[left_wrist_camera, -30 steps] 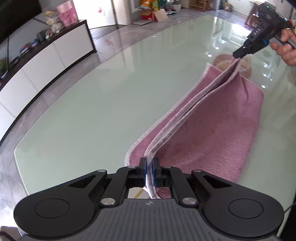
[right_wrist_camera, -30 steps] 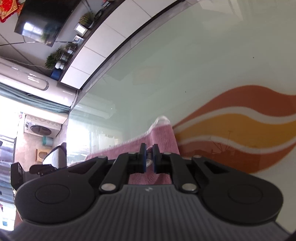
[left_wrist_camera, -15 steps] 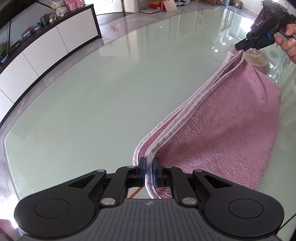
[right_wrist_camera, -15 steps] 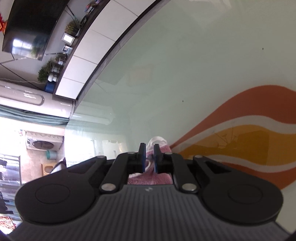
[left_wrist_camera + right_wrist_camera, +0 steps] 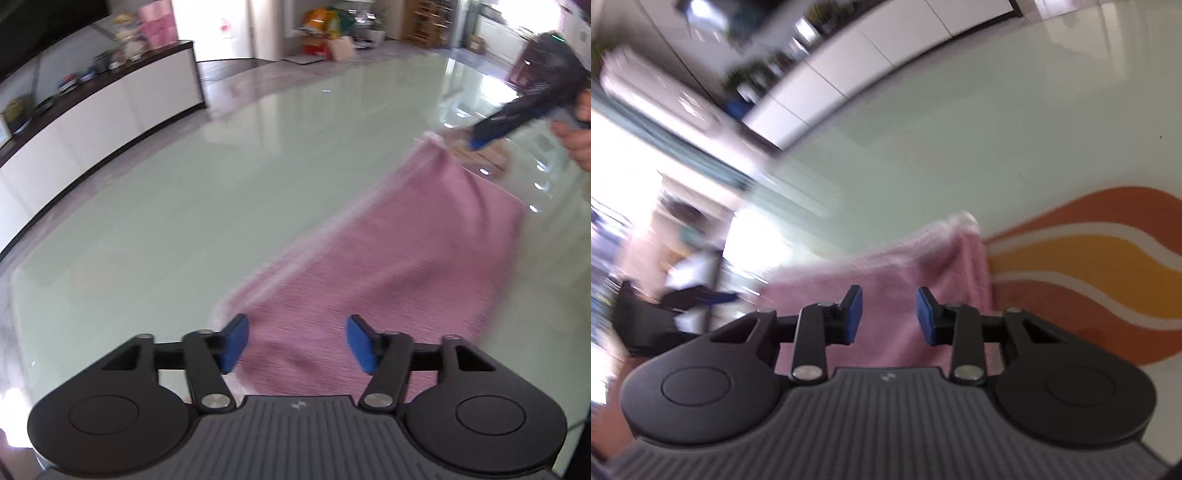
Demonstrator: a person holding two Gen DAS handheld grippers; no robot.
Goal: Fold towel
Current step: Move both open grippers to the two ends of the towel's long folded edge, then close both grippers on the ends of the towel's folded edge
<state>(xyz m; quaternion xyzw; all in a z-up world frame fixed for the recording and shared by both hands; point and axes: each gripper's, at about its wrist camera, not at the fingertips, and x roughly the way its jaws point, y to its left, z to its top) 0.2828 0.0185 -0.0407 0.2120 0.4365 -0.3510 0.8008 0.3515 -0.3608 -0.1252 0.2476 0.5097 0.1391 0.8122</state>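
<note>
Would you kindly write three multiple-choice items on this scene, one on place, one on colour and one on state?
1. Where does the towel lie?
A. On the glass table
B. On the floor
C. Over a chair

2. What colour is the towel?
A. Green
B. Pink
C. White

3. How stand the fingers of the left gripper and right gripper?
A. Both shut on the towel
B. Only the left open
C. Both open

Answers: 1 A, the towel lies flat on the pale glass top. 2 B, the cloth shows pink in both views. 3 C, each pair of blue pads stands apart with nothing between them.
</note>
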